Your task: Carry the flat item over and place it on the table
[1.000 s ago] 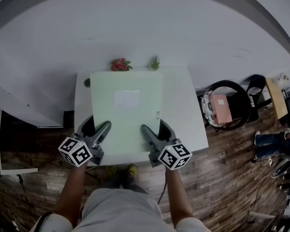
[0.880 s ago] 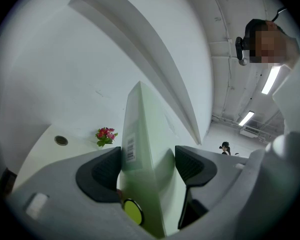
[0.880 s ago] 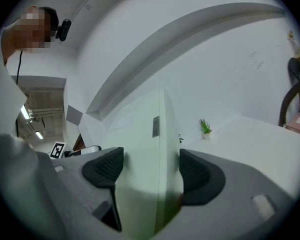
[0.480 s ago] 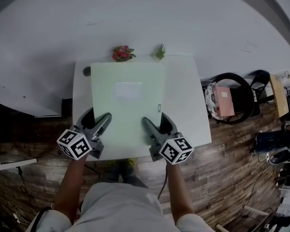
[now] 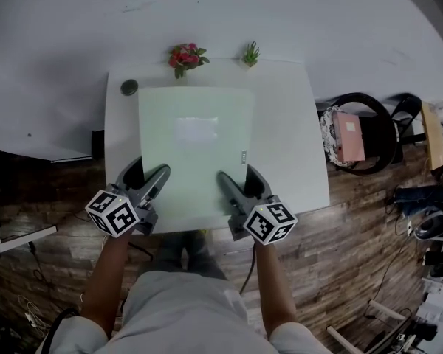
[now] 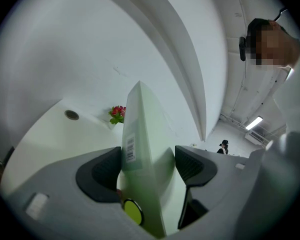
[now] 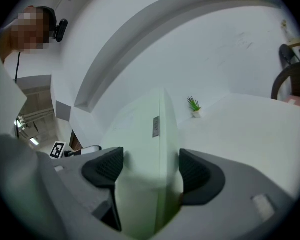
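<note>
A pale green flat box [image 5: 196,153] with a white label on top hangs level over the white table [image 5: 288,153]. My left gripper [image 5: 149,185] is shut on its near left edge, my right gripper [image 5: 238,185] on its near right edge. In the left gripper view the box [image 6: 142,149] stands edge-on between the black pads [image 6: 101,175], a barcode sticker on its side. The right gripper view shows the same box [image 7: 150,154] pinched between the pads [image 7: 196,174]. I cannot tell whether the box touches the tabletop.
A small red flower pot [image 5: 183,56] and a small green plant [image 5: 250,53] stand at the table's far edge. A dark round cap [image 5: 128,87] sits at the far left corner. A black chair [image 5: 358,135] holding a pink item is at the right, on a wooden floor.
The box and both grippers have moved forward over the table; more of the tabletop now shows beyond the box and the near edge has come under my hands.
</note>
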`<move>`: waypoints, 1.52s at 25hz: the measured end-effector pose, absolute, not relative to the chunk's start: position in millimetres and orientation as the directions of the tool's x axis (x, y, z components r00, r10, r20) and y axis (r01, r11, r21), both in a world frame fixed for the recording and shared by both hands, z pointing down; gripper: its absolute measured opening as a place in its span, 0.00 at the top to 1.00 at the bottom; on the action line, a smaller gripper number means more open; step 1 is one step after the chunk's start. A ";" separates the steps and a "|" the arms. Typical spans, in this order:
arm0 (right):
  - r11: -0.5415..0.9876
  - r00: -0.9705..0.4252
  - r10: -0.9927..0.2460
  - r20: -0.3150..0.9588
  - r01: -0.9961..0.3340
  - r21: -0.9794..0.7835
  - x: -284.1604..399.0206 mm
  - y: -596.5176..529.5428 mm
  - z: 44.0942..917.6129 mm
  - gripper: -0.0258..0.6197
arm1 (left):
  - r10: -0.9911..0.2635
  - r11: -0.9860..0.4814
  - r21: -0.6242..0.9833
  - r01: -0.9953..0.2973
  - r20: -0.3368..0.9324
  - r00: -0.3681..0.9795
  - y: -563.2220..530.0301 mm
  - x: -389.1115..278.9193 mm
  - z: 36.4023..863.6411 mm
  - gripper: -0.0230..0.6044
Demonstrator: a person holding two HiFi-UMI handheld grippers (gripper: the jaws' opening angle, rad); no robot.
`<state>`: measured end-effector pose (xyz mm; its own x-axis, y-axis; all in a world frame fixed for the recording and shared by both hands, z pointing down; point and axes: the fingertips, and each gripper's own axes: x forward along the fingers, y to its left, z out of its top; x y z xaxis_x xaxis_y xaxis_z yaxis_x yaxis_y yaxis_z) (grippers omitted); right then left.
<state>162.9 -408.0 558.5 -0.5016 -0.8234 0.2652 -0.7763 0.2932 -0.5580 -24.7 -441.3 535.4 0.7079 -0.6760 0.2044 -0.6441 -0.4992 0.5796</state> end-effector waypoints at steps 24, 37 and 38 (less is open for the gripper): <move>0.163 -0.505 -0.739 0.446 -0.776 -0.609 158.0 -392.9 648.4 0.42 | -0.617 -0.329 0.658 -0.677 0.393 0.682 -428.7 -29.1 636.2 0.43; 0.140 -0.508 -0.699 0.503 -0.787 -0.600 156.4 -390.1 665.1 0.42 | -0.576 -0.255 0.634 -0.730 0.508 0.641 -426.7 -30.3 664.4 0.42; 0.136 -0.505 -0.699 0.507 -0.789 -0.599 157.0 -387.9 666.3 0.42 | -0.569 -0.249 0.634 -0.732 0.516 0.640 -425.1 -29.9 666.4 0.42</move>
